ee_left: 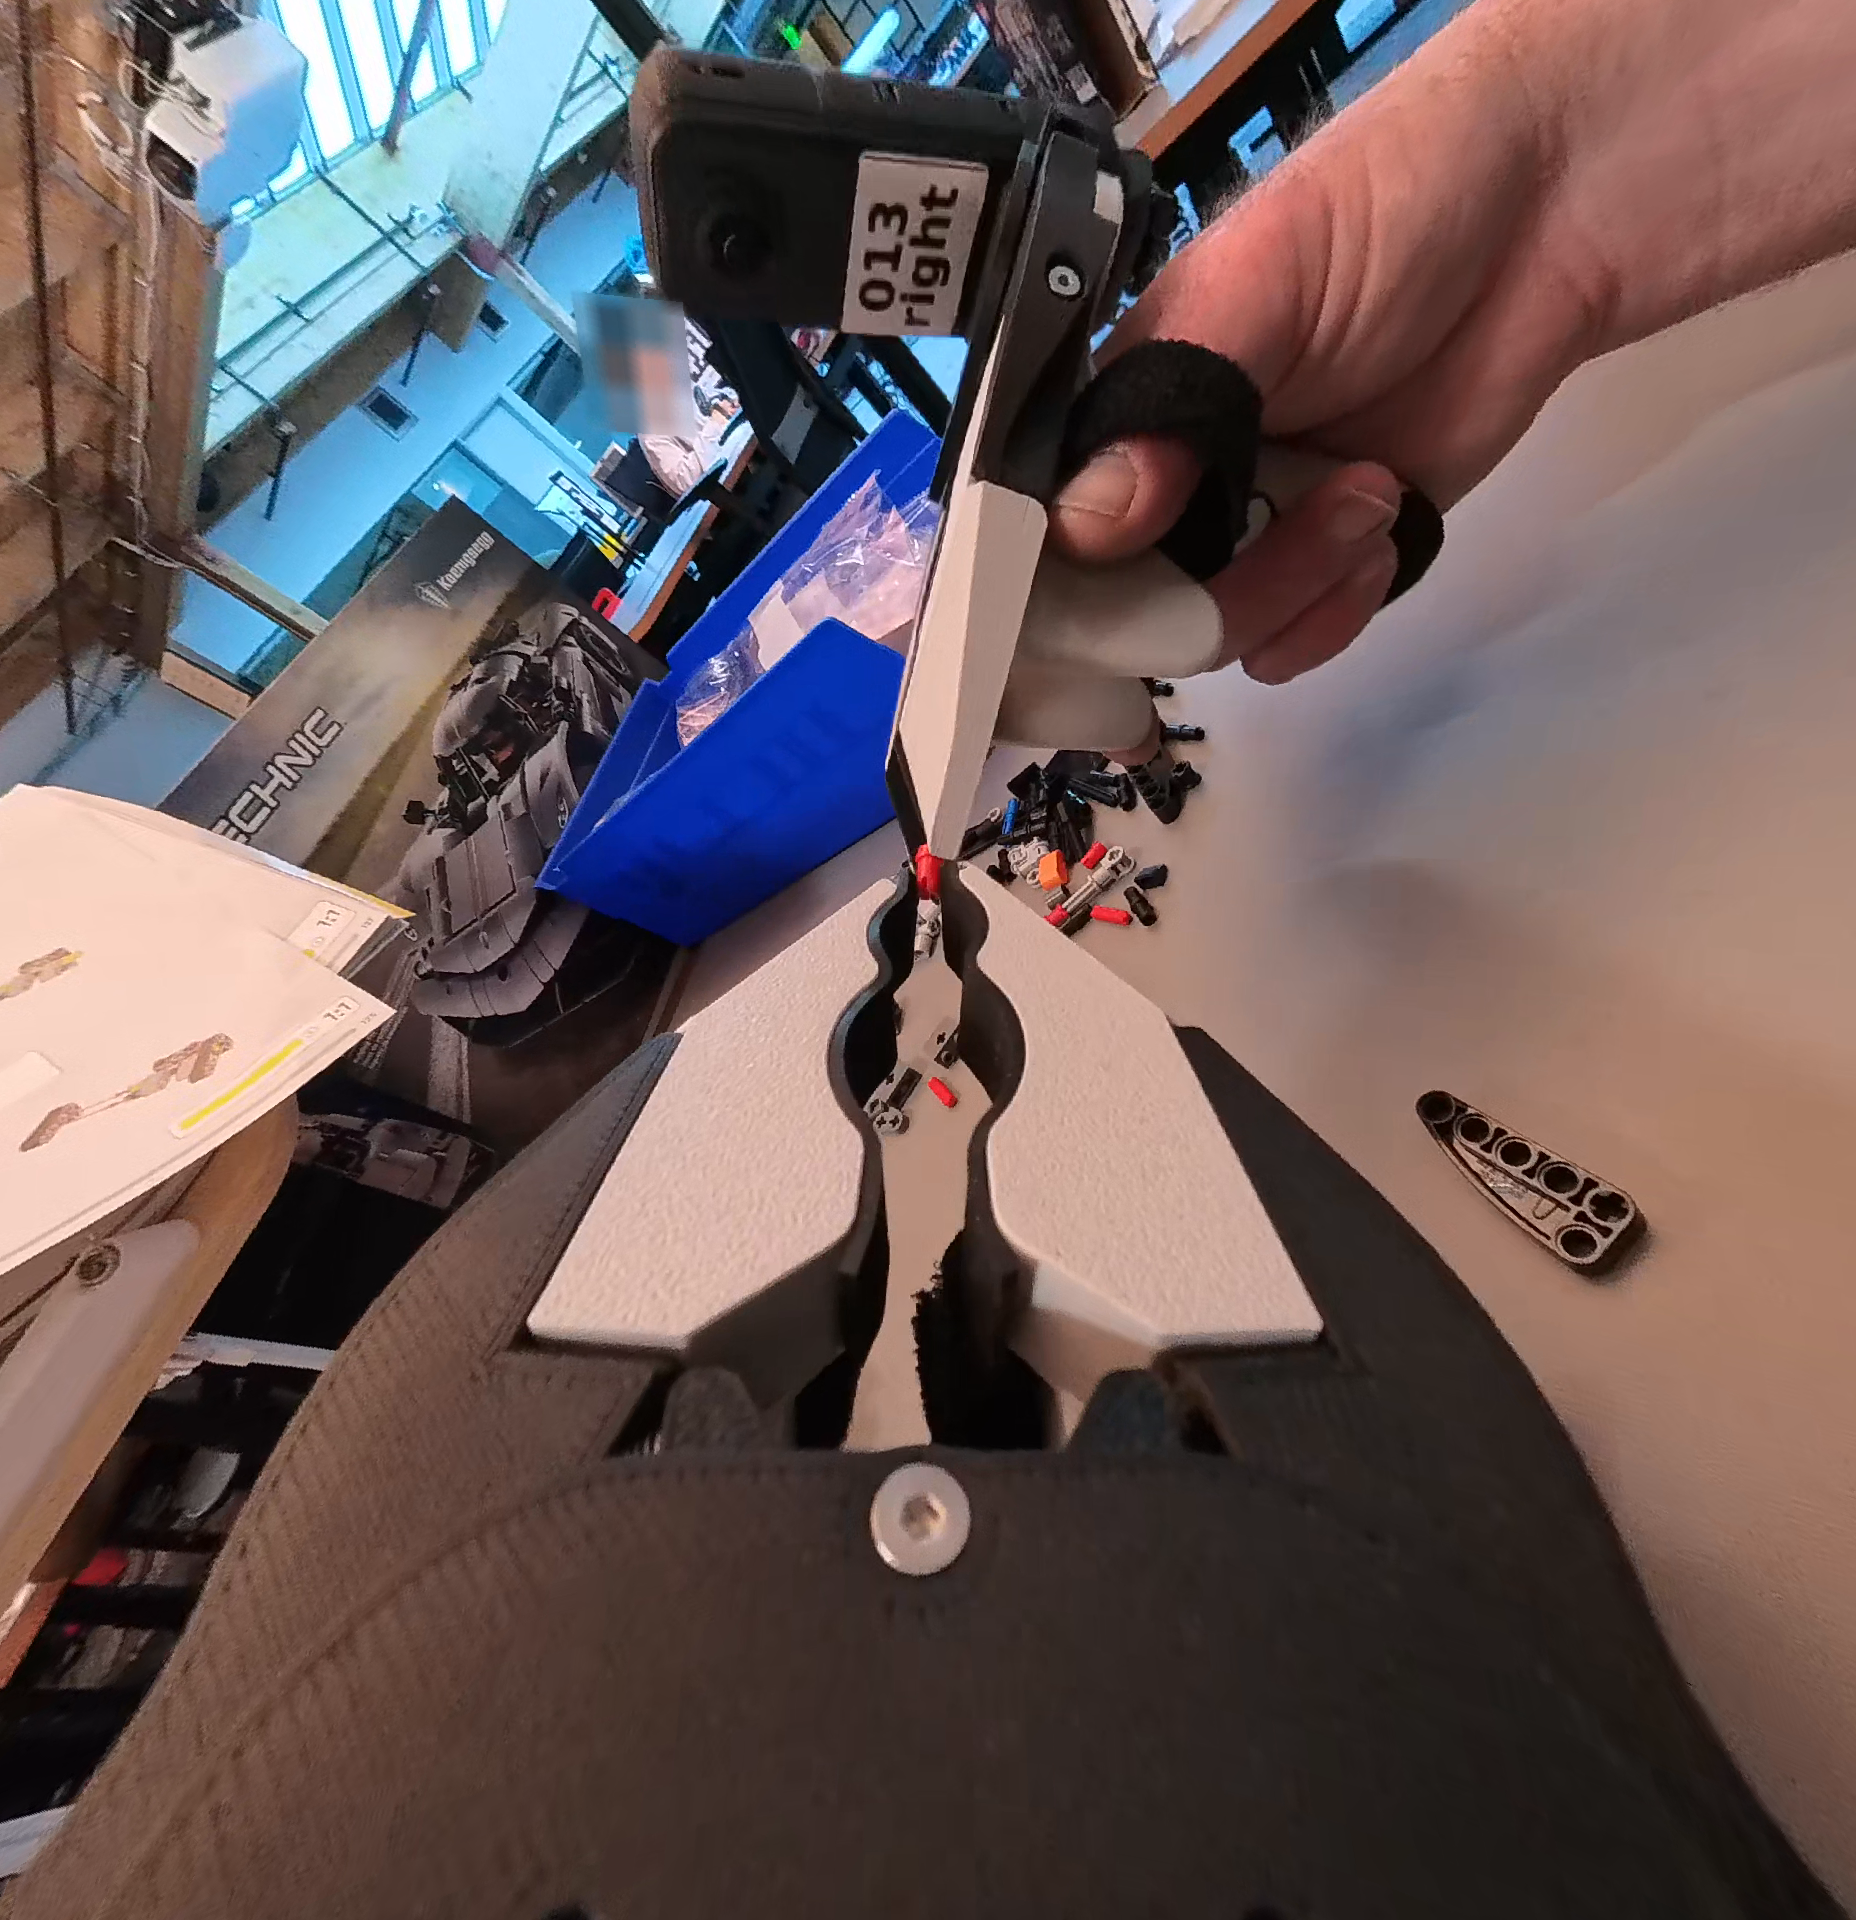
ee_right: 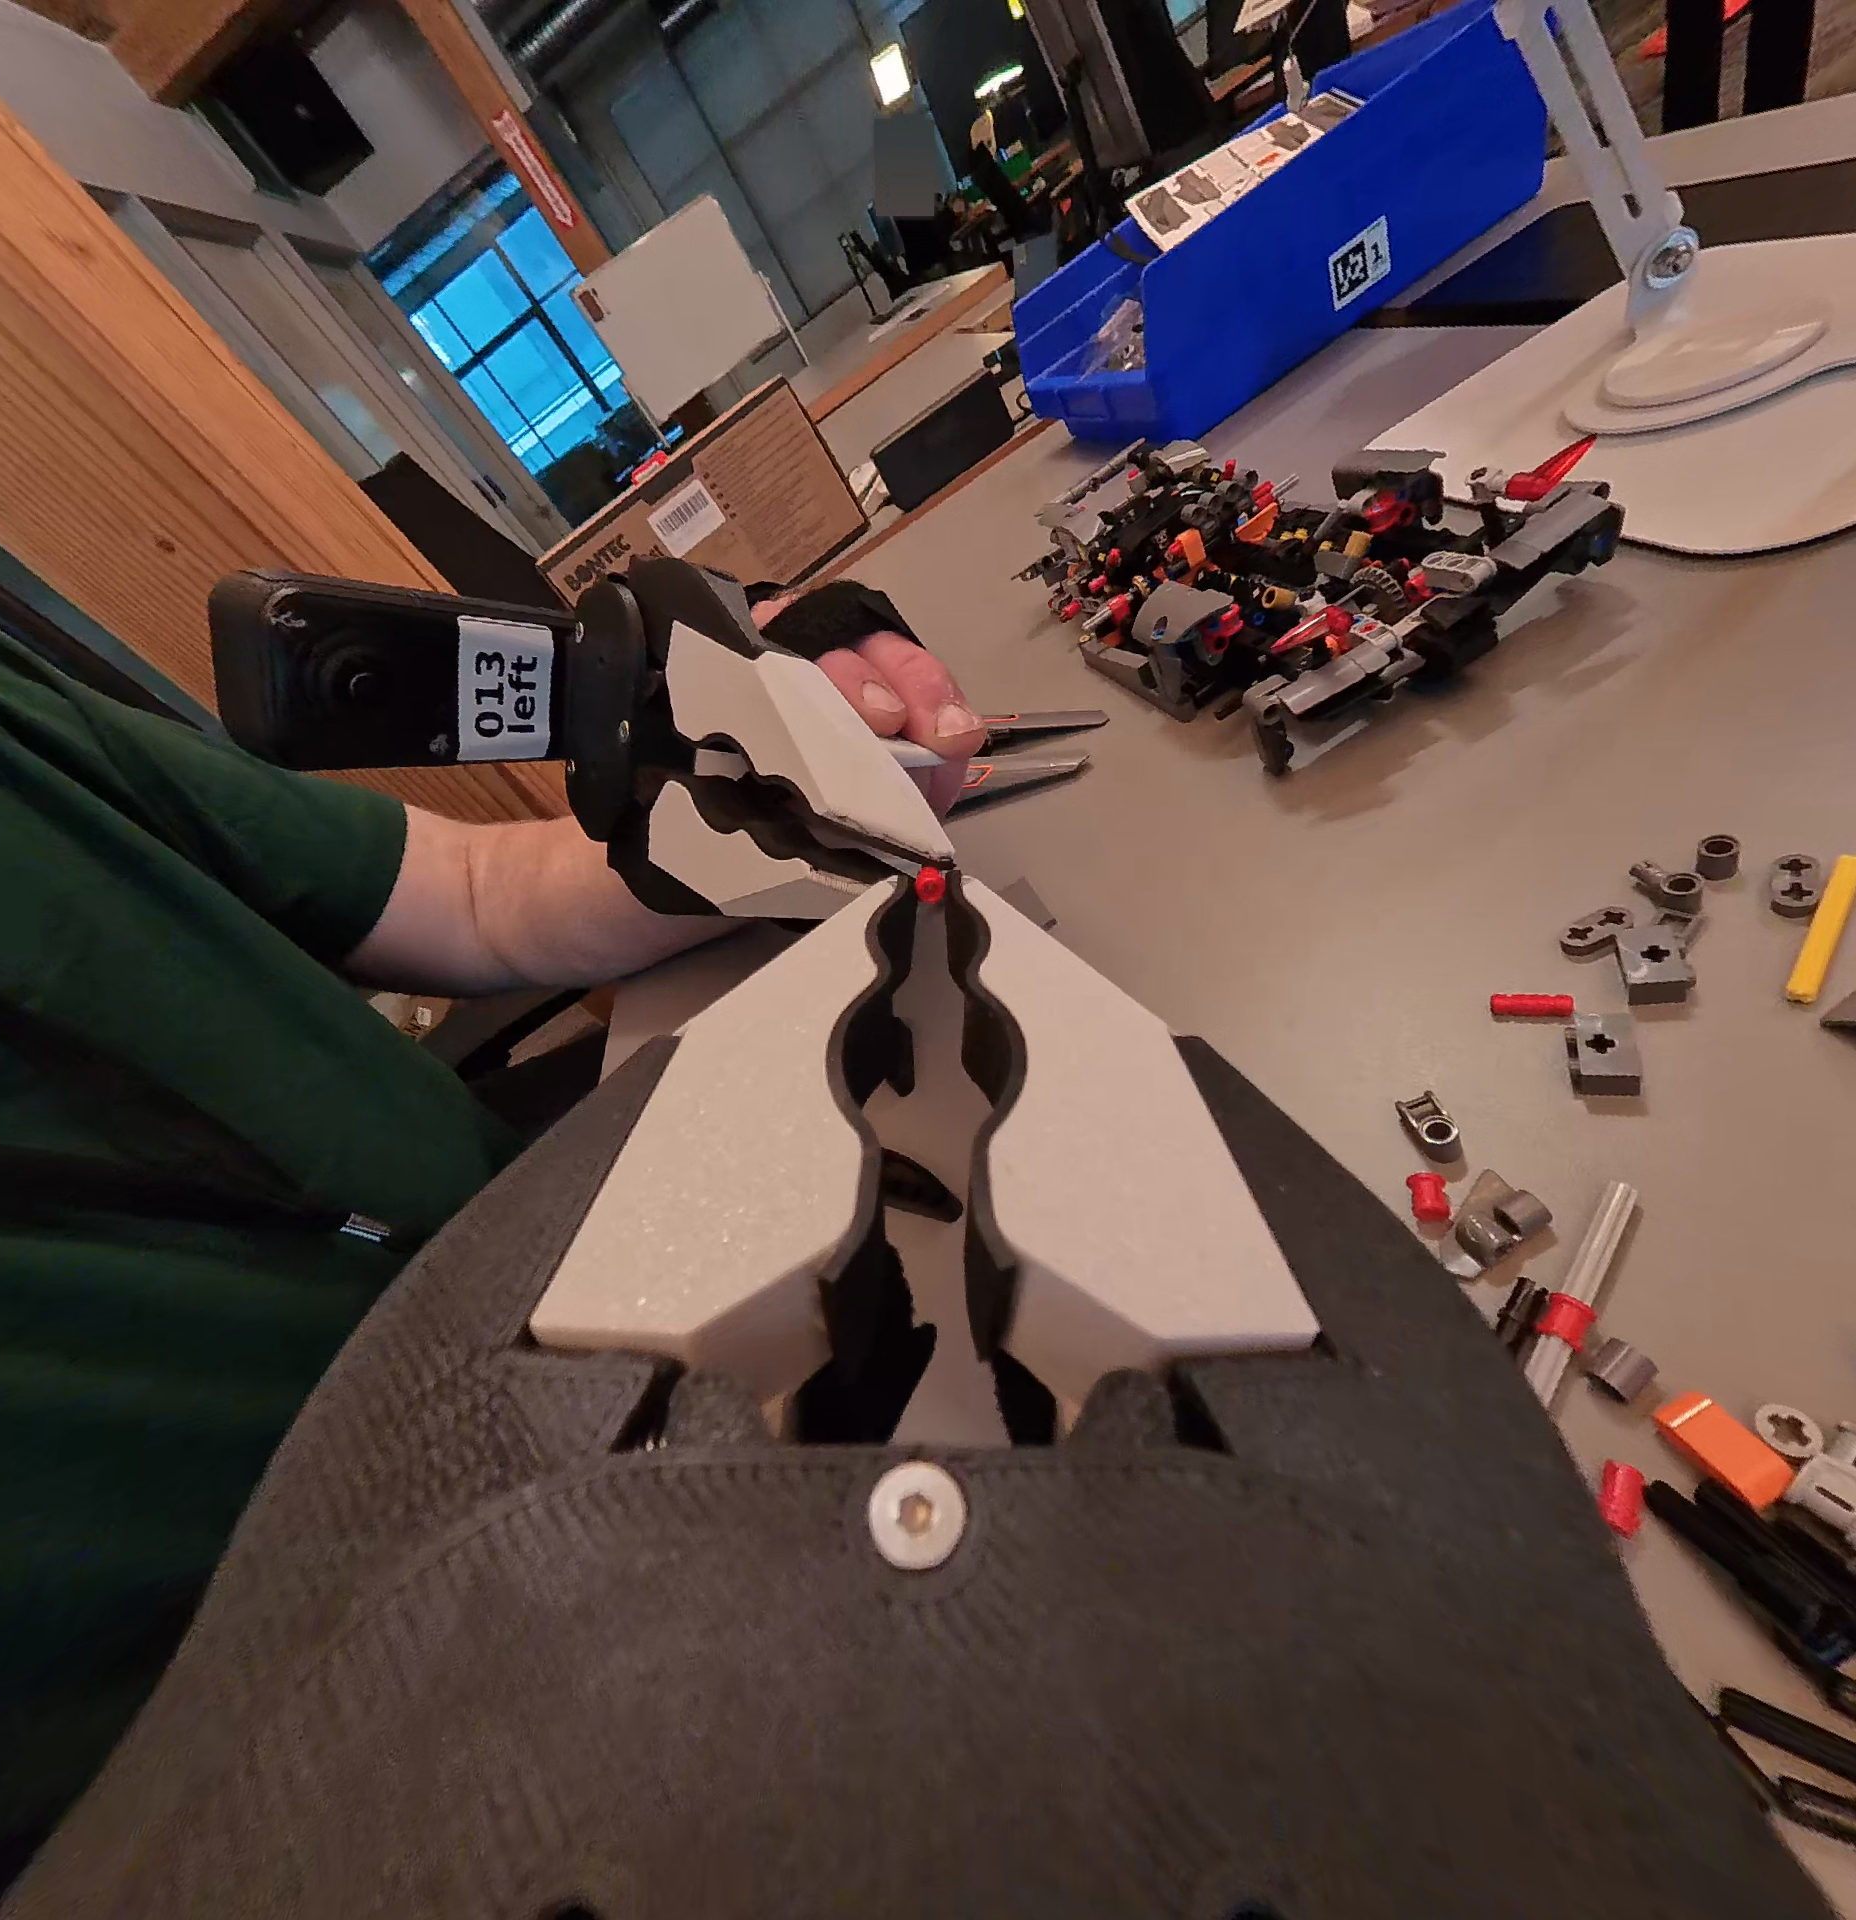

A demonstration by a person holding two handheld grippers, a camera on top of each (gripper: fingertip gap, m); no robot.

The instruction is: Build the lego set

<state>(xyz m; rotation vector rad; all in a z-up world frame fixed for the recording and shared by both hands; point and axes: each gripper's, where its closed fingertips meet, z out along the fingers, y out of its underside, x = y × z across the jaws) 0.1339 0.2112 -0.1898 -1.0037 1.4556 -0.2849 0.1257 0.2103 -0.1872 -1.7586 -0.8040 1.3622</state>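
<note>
We hold both grippers tip to tip above the table (ee_right: 1267,935), a small red pin (ee_right: 930,883) caught between them. The right gripper (ee_right: 929,891) is closed with the pin at its tips; the left gripper (ee_right: 939,854) is drawn together too, its points touching the same pin, and we cannot tell which tool truly carries it. Far right in the right wrist view lies the half-built car (ee_right: 1319,603), a dense chassis of black, grey and red parts with no bodywork over it, so by our reading the build is well begun but far from done. Loose parts (ee_right: 1651,1143) are scattered at the near right, among them one yellow axle (ee_right: 1826,927) and one orange block (ee_right: 1719,1446). We count two blue bins (ee_left: 737,769) in the left wrist view, one black curved panel (ee_left: 1532,1179) lying alone at the right, and open instruction pages (ee_left: 145,1018) at the left.
</note>
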